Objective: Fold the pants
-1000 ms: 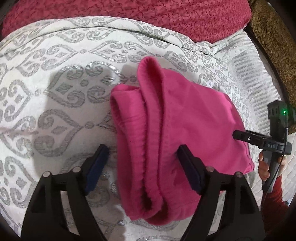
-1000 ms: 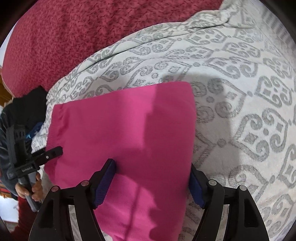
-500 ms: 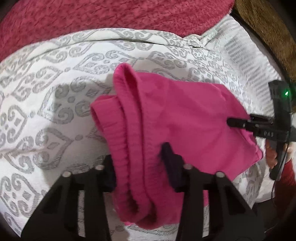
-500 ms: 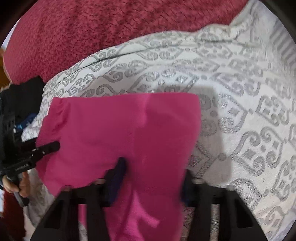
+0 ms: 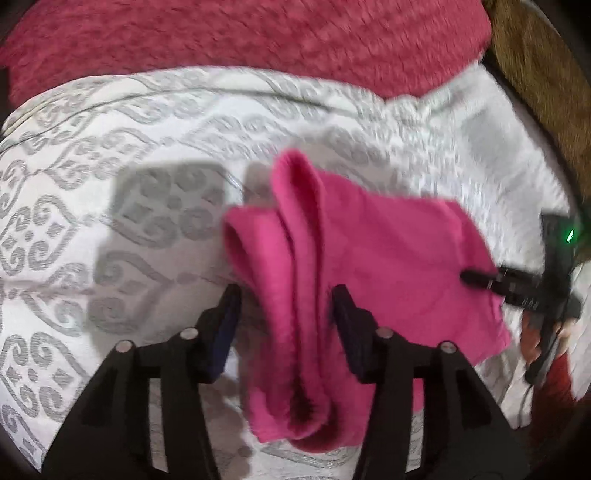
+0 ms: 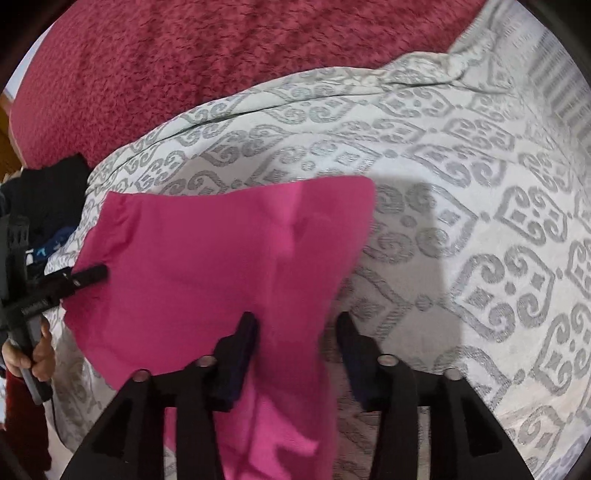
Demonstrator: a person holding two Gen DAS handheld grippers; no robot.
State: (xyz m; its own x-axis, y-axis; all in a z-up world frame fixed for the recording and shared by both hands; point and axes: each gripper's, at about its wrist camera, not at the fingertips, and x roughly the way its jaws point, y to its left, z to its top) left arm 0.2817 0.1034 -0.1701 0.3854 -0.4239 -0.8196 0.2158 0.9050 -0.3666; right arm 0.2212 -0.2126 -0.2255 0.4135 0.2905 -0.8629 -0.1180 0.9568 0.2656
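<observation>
Left wrist view: a white bedspread (image 5: 147, 229) with a grey scroll pattern is spread under everything, and a dark red blanket (image 5: 258, 33) lies beyond the fingertips at its far edge; the wide, soft surface is evidently being used as the folding bed. On it the pink pants (image 5: 388, 251) are laid, already doubled into a compact packet, so the task is judged to be well advanced.

The thick rolled edge of the packet (probably the waistband end) is bunched between the fingers of the left gripper (image 5: 284, 314). Its jaws are opening, and a gap is seen between the left pad and the cloth, while contact at the right pad cannot be told through the blur.

In the right wrist view, the thinner flat end of the pants (image 6: 207, 266) is straddled by the right gripper (image 6: 295, 332). These jaws are opening too: cloth lies against the left finger, and the right finger stands clear over bare bedspread.

Each end is thus attended by one gripper, presumably so that both corners can be handled evenly together.
</observation>
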